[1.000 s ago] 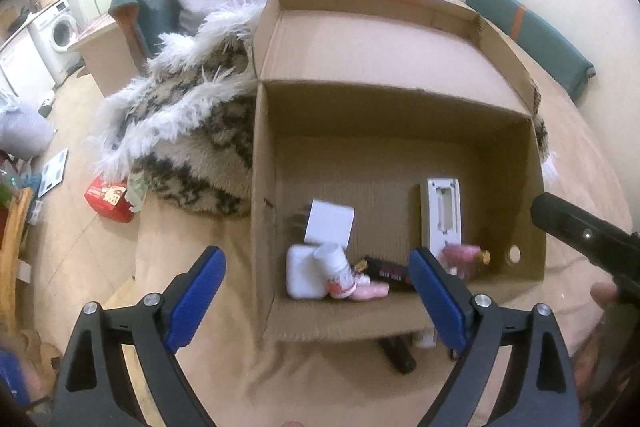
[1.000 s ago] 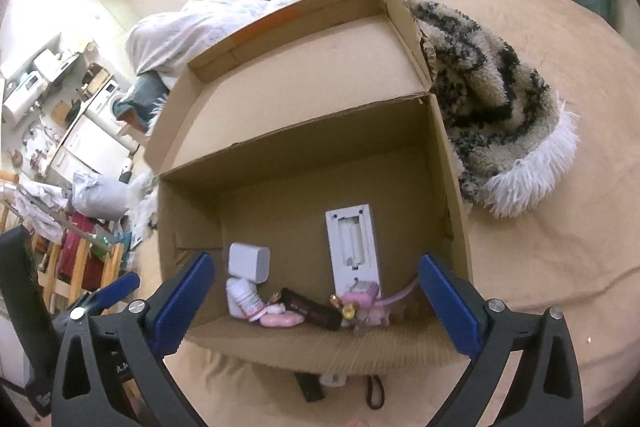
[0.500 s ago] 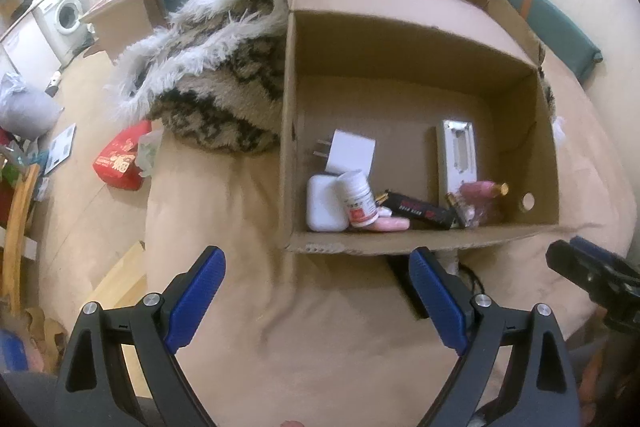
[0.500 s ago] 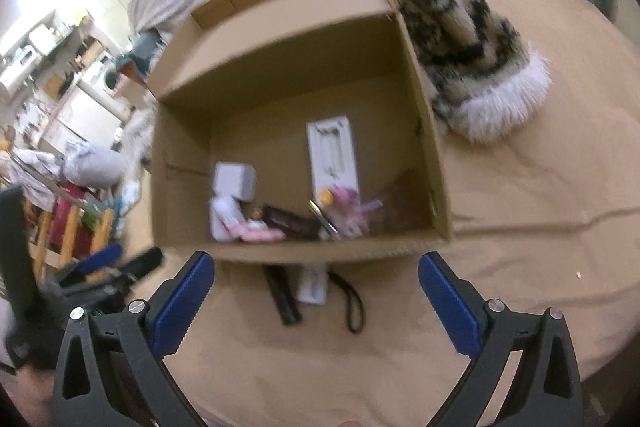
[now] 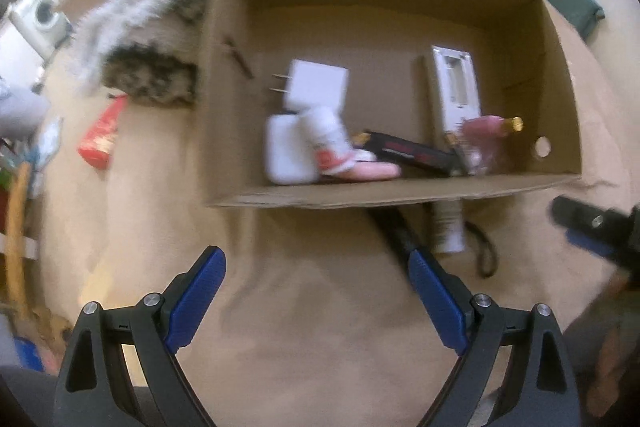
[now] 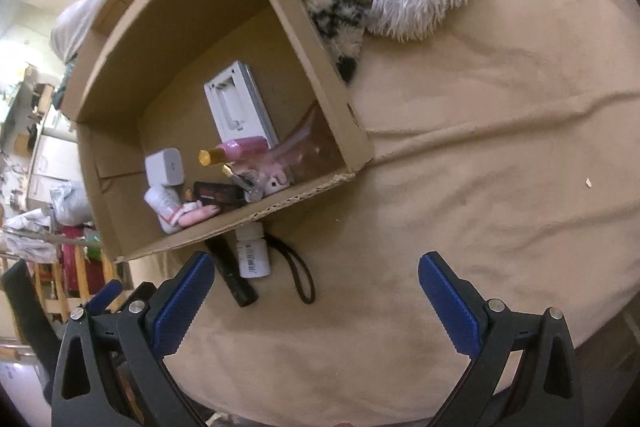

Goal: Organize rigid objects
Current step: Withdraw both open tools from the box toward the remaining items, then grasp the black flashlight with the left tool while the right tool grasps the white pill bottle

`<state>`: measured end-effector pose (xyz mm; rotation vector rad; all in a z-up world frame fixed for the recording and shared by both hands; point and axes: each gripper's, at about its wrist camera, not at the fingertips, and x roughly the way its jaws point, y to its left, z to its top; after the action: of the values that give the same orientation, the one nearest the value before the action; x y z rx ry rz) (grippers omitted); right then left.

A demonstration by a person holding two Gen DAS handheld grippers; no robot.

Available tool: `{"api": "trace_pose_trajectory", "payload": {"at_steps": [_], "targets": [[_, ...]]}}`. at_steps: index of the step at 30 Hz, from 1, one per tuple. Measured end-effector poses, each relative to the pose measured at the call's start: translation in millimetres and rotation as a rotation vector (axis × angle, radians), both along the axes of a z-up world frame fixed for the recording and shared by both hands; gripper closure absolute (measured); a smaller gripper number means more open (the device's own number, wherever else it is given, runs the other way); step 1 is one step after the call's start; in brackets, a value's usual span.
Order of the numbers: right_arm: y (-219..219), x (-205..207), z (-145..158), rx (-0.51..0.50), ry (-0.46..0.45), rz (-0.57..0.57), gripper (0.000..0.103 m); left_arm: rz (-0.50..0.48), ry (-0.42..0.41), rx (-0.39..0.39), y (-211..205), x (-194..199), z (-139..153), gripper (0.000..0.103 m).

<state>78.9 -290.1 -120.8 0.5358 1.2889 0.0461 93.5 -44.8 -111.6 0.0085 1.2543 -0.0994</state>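
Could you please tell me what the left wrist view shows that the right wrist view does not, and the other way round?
Only the left wrist view shows the washing machine, the red packet on the floor and the charger's prongs. Only the right wrist view shows the fur trim's white end. Both show the box, the white bottle and black torch lying outside it, and open, empty grippers: left, right.

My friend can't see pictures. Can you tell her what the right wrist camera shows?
An open cardboard box lies on a tan bed cover, holding small things like a white charger and a pink bottle. Just outside it lie a black flashlight and a white bottle. The right gripper hangs open above them.
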Motion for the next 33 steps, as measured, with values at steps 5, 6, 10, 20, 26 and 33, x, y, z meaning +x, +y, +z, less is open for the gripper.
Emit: {"api": "trace_pose_trajectory", "payload": {"at_steps": [5, 6, 10, 20, 26, 33], "targets": [[13, 6, -4, -0.019, 0.014, 0.038, 0.000, 0.048, 0.097, -0.072, -19, 14, -32, 0.030], [15, 6, -5, -0.027, 0.020, 0.047, 0.000, 0.054, 0.112, -0.076, -20, 16, -38, 0.035], [16, 8, -13, -0.041, 0.046, 0.043, 0.000, 0.084, 0.155, -0.126, -25, 25, -57, 0.045], [20, 15, -20, -0.096, 0.075, 0.031, 0.000, 0.003, 0.170, -0.046, -45, 38, -65, 0.065], [33, 24, -31, -0.096, 0.106, 0.059, 0.000, -0.081, 0.192, 0.006, -41, 35, -65, 0.086], [68, 41, -37, -0.019, 0.106, 0.158, 0.003, -0.065, 0.198, 0.035, -18, 26, -62, 0.087]]}}
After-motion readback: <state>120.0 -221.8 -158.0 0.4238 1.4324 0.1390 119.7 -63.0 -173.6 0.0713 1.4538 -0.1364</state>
